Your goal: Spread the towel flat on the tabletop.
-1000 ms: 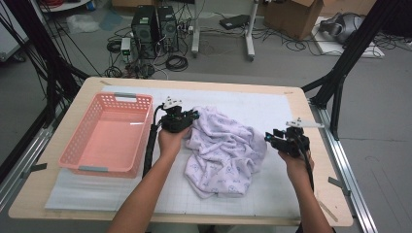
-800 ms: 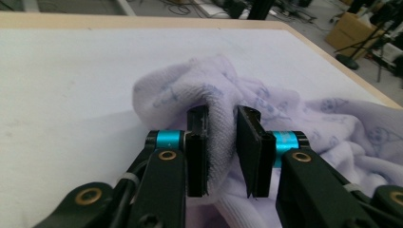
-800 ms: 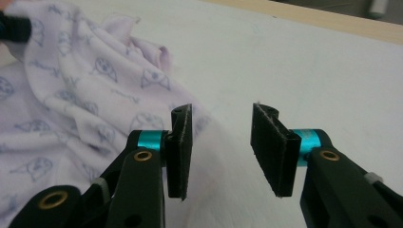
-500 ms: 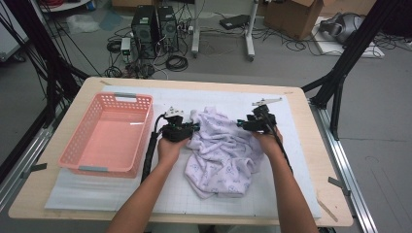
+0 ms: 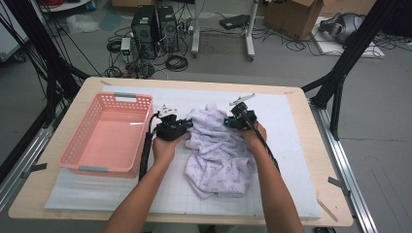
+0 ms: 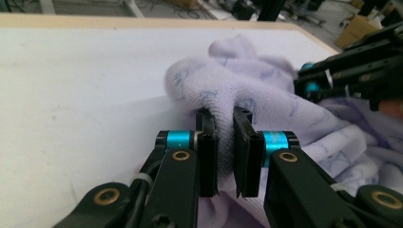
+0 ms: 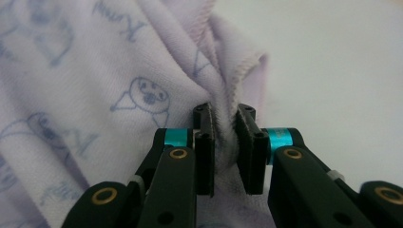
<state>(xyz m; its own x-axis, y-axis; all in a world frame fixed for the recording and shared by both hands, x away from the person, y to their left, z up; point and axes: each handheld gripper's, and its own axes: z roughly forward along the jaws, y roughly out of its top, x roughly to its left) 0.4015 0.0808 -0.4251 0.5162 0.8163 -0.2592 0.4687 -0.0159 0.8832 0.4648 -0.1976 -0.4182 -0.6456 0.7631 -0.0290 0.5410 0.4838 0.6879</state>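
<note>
gripping cloth [image 7: 95, 85], writing unreadable

Even, bright indoor light with soft, faint shadows; the white mat [image 6: 71, 95] glares pale; in the gripper views the far background blurs.

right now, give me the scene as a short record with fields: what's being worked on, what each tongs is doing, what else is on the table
item in hand: crumpled lilac printed cloth on the white mat
left tongs: shut on a fold at the cloth's far left edge
right tongs: jaws have just been closing, now pinching a seamed edge at the cloth's far right
basket: pink plastic basket, left of the cloth, nothing inside
table: wooden table under the mat
</note>
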